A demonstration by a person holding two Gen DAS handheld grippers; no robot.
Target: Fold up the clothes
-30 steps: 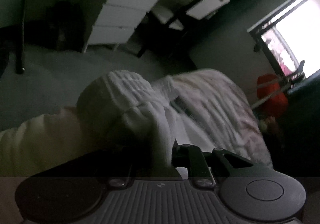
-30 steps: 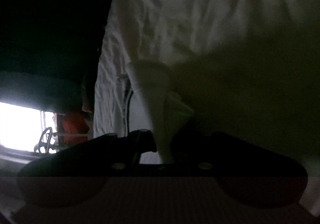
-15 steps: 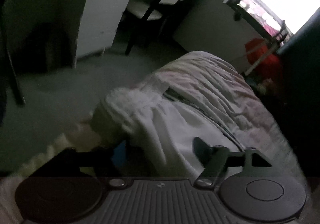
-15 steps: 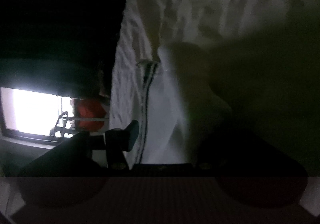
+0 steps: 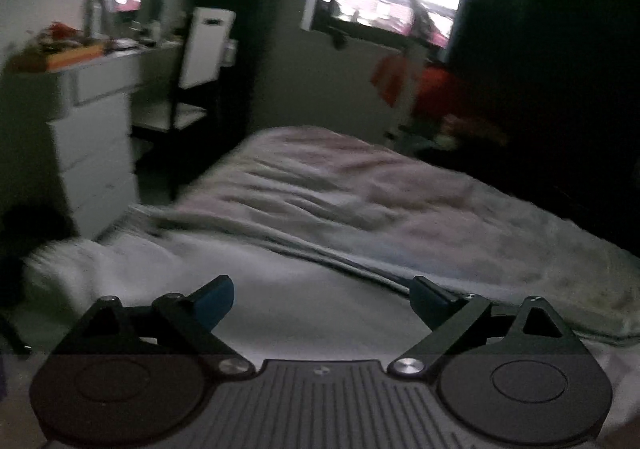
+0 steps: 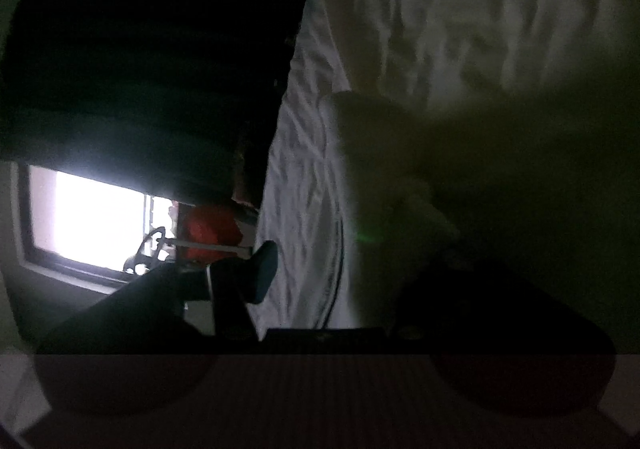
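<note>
Fingers [image 5: 218,299] of the left gripper [image 5: 322,299] spread wide over the white garment [image 5: 304,309] (lower centre), apparently freed for regripping; right's state I cannot tell.

Left tool [image 5: 322,299]: level, facing forward; both fingers spread wide apart, nothing between them.
Left tool fingertips [image 5: 214,299]: dark blue pads, both in plain sight.
Right tool [image 6: 340,269]: rolled onto its side; one finger [image 6: 262,271] stands clear at the left, the other lost in dark shadow and blur.
Right tool state: appears spread, holding nothing visible.
</note>
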